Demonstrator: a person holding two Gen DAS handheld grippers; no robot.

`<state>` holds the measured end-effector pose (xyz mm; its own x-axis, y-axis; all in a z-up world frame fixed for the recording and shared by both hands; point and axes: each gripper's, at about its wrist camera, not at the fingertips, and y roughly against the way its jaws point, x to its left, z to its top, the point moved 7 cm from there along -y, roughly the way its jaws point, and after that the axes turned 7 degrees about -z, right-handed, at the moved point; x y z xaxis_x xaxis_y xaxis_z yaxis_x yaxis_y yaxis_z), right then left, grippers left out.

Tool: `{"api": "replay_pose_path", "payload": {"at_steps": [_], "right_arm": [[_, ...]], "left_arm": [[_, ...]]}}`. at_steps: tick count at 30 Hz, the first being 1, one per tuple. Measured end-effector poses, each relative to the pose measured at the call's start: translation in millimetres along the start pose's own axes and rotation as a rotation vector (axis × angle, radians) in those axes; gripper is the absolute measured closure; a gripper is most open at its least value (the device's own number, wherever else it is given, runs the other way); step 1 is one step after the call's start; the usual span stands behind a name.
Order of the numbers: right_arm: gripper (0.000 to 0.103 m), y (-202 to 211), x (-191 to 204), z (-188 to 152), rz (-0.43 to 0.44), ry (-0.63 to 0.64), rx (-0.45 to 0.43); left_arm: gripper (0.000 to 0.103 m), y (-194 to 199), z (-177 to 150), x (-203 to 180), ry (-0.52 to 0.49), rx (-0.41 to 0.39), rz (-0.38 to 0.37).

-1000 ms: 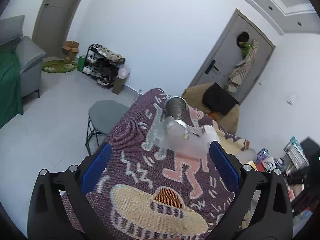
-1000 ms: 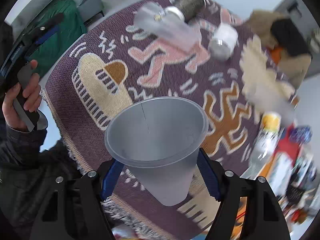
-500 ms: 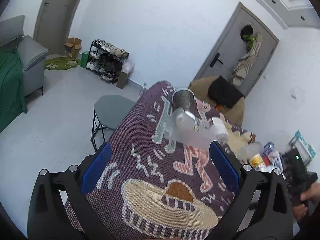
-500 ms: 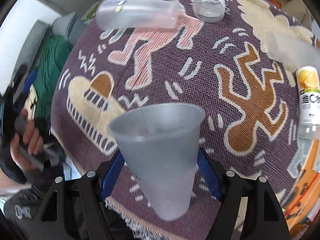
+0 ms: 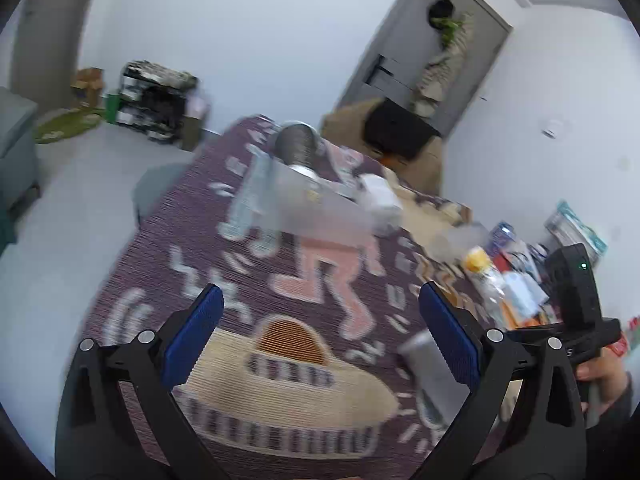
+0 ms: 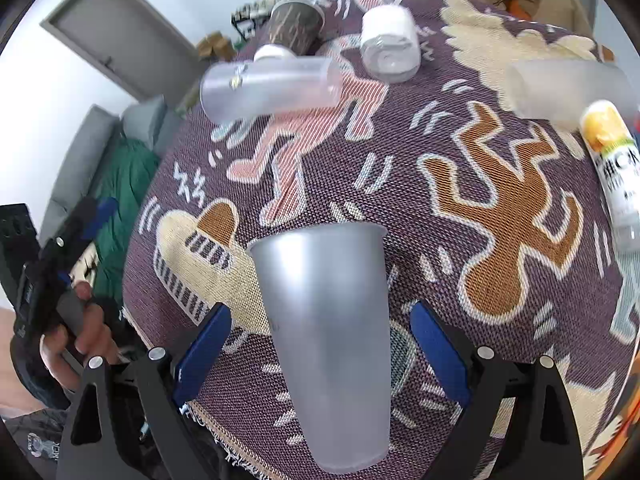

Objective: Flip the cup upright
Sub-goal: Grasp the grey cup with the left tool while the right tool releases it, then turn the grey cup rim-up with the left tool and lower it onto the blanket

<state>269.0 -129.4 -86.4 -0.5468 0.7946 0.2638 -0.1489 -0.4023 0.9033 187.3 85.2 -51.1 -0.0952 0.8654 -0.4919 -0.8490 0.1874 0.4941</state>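
Cup: a frosted grey plastic cup (image 6: 326, 344) stood mouth-up on the patterned blanket (image 6: 500, 320), near its fringed front edge, its rim wider than its base.
Right gripper: the right gripper (image 6: 320, 350) sat around the cup with its jaws spread; the blue pads (image 6: 202, 350) stood clear of the cup wall on both sides, with blanket showing in the gaps.
Left gripper: the left gripper (image 5: 318, 334) hovered over the blanket with its jaws wide apart and nothing between them; its view was blurred.
Cup seen from the left: the cup (image 5: 426, 366) showed just behind the right-hand blue pad (image 5: 448, 340), partly hidden by it.
Left hand: in the right wrist view, a hand (image 6: 76, 336) held the other tool's handle off the left edge of the blanket.
Clear tubes: one clear plastic tube (image 6: 272, 86) lay on its side at the far end of the blanket; a second one (image 6: 568, 88) lay on its side at the far right.
Other items: a dark tumbler (image 6: 296, 24) and a white roll (image 6: 390, 48) lay beyond the first tube; a bottle with a yellow cap (image 6: 612, 168) lay at the right edge.
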Motion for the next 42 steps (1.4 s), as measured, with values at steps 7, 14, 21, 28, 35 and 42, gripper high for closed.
{"api": "replay_pose_path", "payload": {"at_steps": [7,14,21,28,35,42], "right_arm": [[0.011,29.6,-20.6,-26.2,0.024,-0.077,-0.182],[0.008,42.3,-42.1,-60.6,-0.043,-0.144,-0.323],[0.008,59.0,-64.6,-86.3,-0.132,-0.220,-0.433],[0.008,60.0,-86.9,-106.3,-0.188,-0.278,-0.460],[0.008,54.7,-103.0,-121.4,-0.202,-0.330,-0.449],[0.008,58.1,-112.6,-129.7,-0.205,-0.367,-0.458]], "left_arm": [[0.006,-27.4,-18.6,-37.8,0.028,0.101,-0.136],[0.006,-61.2,-46.1,-63.9,0.090,0.236,-0.233],[0.006,-93.0,-69.2,-80.0,0.135,0.325,-0.258],[0.006,-121.6,-83.4,-84.9,0.221,0.404,-0.281],[0.007,-143.7,-89.2,-79.8,0.270,0.436,-0.262],[0.012,-152.5,-84.5,-74.0,0.315,0.436,-0.250]]}}
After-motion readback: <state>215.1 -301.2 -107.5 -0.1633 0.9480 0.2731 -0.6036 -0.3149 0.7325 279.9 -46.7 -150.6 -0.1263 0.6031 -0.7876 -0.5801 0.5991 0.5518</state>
